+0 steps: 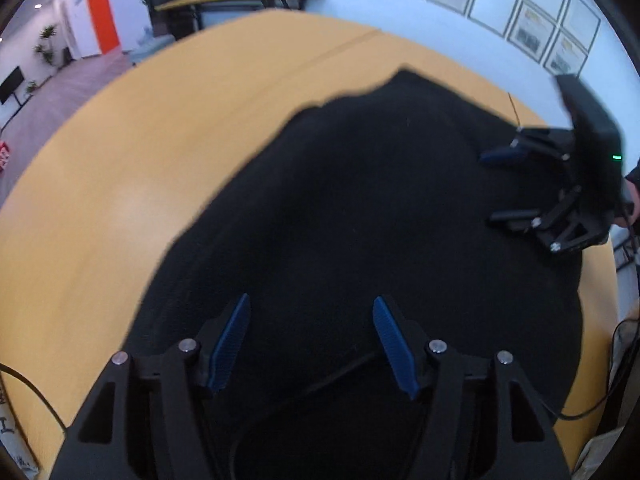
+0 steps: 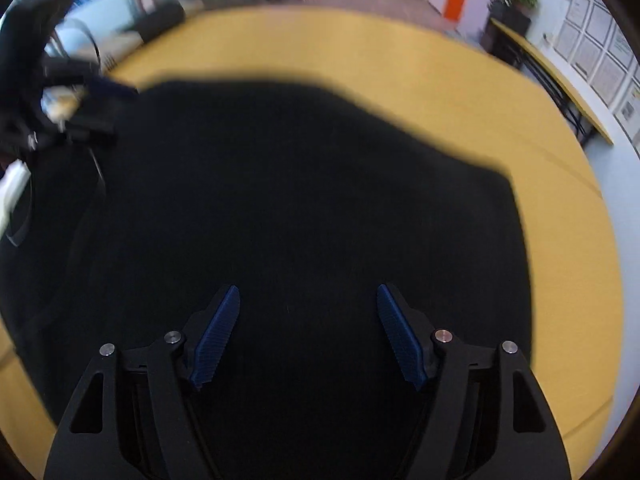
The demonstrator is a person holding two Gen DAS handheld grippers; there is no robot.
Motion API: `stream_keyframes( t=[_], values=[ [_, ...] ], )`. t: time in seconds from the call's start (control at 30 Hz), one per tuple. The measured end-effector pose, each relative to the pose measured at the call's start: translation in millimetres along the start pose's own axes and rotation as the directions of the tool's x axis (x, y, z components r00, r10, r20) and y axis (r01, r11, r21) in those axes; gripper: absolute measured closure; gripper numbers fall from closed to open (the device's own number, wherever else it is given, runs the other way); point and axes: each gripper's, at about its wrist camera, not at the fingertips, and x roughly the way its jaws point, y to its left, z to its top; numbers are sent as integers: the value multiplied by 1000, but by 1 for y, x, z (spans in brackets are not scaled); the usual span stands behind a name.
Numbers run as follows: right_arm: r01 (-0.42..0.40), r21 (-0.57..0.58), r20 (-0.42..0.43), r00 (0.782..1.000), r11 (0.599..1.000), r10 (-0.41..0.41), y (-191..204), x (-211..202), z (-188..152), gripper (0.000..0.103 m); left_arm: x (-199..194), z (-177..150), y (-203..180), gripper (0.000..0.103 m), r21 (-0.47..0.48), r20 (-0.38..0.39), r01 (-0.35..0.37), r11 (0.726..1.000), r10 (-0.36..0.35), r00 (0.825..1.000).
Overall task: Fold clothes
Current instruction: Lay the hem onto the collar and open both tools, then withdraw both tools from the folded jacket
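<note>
One black garment [image 1: 360, 200] spread flat over the middle of the yellow surface [image 1: 120, 160], reaching its near edge. Left gripper [image 1: 312, 340] low above the cloth near that edge, jaws wide, blue pads [image 1: 230, 344] gripping nothing. Right gripper [image 2: 308, 332] likewise over the cloth toward the right edge, jaws wide, nothing between them.

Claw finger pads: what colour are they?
Blue, ribbed pads on black claws, clearest in the right wrist view, above the black garment.
</note>
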Motion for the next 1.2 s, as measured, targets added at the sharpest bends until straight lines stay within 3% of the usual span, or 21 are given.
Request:
stream_keyframes(
  t=[0.07,0.13,0.23,0.33,0.53,0.63,0.77,0.83,0.93,1.0,1.07,1.13,1.2],
  values=[
    [26,-12,79,997,1000,-25,5,-4,-19,31,3,-6,-8,34,47,21,-32,998,31,999],
    [-12,22,113,994,1000,9,-2,-5,-31,30,3,-9,-14,33,48,2,-23,999,23,1000],
    [-60,15,162,985,998,57,-20,-17,-59,30,-1,-16,-29,34,26,-46,48,999,-47,998],
    [-84,-2,164,983,996,84,-23,-27,-81,30,-4,-33,-62,34,42,-74,88,995,-85,994],
    [-163,-55,126,978,985,169,-32,-52,-133,28,-17,-65,-122,34,-18,-68,106,994,-107,992],
    [-192,-67,112,974,979,198,-35,-70,-160,28,-24,-76,-153,34,15,-63,73,997,-72,995],
    [-252,53,103,964,966,246,-50,-111,-169,29,-51,-62,-159,34,16,-15,-35,999,35,999],
    [-338,196,197,933,920,301,-63,-150,-186,25,-78,-46,-157,34,27,46,-66,997,65,997],
    [-440,407,311,891,801,331,-81,-202,-239,11,-105,-33,-159,28,102,115,-133,986,121,986],
    [-444,538,281,896,716,343,-73,-210,-286,11,-103,-19,-160,24,184,109,-185,965,167,980],
    [-406,650,223,910,643,349,-71,-205,-336,11,-87,-14,-155,24,220,78,-181,959,167,983],
    [-361,728,196,924,583,328,-74,-198,-369,11,-67,-8,-151,24,244,26,-114,963,111,993],
    [-338,771,215,936,540,279,-82,-193,-381,11,-41,-2,-155,24,267,-4,-53,962,56,998]
  ],
)
